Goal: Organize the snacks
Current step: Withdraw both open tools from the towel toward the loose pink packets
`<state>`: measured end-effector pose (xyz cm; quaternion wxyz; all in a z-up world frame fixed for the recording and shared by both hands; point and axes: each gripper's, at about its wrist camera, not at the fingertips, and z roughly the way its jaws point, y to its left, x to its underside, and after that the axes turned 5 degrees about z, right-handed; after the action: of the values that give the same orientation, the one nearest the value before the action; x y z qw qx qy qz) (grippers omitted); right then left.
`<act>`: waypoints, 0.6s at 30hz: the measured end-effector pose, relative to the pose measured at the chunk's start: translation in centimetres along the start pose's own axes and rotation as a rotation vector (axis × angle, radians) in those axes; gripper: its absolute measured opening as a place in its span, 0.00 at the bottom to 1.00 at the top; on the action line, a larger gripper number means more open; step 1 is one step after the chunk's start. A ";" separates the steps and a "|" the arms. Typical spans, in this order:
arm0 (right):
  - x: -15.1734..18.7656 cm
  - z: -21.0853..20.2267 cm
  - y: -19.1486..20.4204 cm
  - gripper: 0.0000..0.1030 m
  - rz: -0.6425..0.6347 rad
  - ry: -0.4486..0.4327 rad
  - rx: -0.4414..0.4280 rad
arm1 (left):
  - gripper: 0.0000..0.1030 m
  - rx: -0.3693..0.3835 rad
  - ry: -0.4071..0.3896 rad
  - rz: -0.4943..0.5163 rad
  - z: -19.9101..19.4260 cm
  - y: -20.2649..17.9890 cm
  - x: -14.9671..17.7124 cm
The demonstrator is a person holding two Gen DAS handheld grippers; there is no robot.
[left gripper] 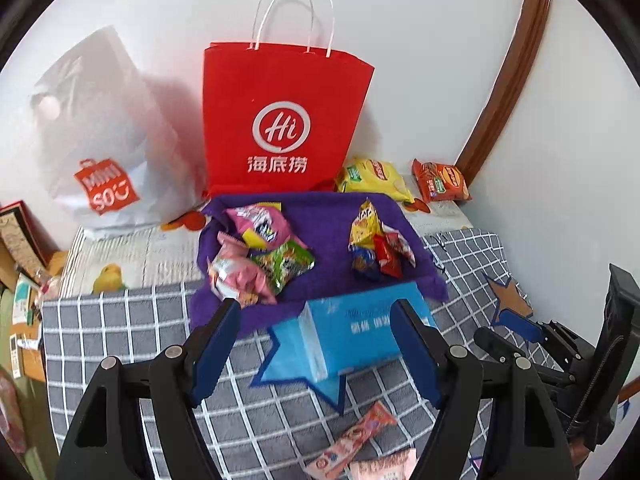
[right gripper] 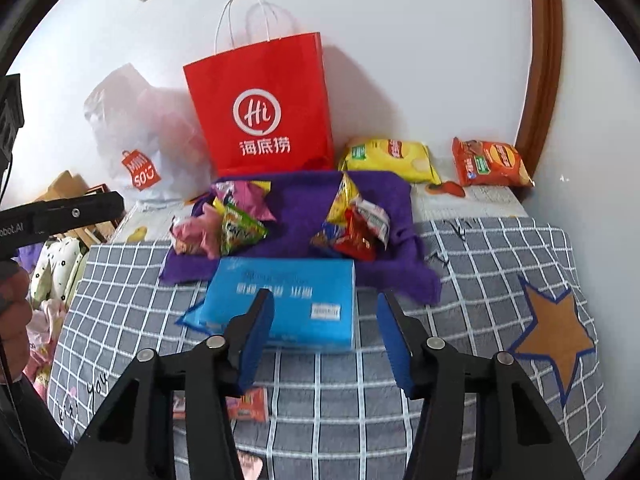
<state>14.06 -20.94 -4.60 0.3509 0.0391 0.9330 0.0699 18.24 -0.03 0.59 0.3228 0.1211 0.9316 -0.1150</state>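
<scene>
While I watch both wrist feeds, the snacks sit in two heaps on a purple cloth [left gripper: 320,220]: pink and green packets [left gripper: 260,260] on its left, yellow, red and blue packets [left gripper: 376,244] on its right. Two chip bags, yellow [right gripper: 390,158] and orange [right gripper: 490,162], lie behind by the white wall. A red paper bag [left gripper: 280,120] stands behind the cloth on a grey checked bedspread [right gripper: 460,248]. A blue tissue pack [right gripper: 288,304] lies nearer. My left hand-held gripper [left gripper: 316,312] and right hand-held gripper [right gripper: 326,304] both gape, holding nothing.
</scene>
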 end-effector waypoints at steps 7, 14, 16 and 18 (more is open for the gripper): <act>2.5 -1.1 -0.2 0.51 0.015 0.010 -0.013 | 0.73 -0.017 0.005 0.008 -1.4 -0.8 3.0; 4.0 -1.8 0.0 0.51 0.021 0.018 -0.024 | 0.73 -0.016 0.006 -0.001 -2.2 -1.1 4.9; 4.4 -2.1 0.0 0.51 0.016 0.018 -0.022 | 0.73 -0.016 0.002 0.001 -2.5 -1.2 5.4; 4.8 -2.4 0.2 0.51 0.011 0.019 -0.027 | 0.73 -0.012 0.003 -0.005 -2.6 -1.2 5.8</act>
<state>8.86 -20.40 -5.94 0.3424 0.0386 0.9349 0.0849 11.94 0.51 -0.88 0.3220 0.1170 0.9330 -0.1103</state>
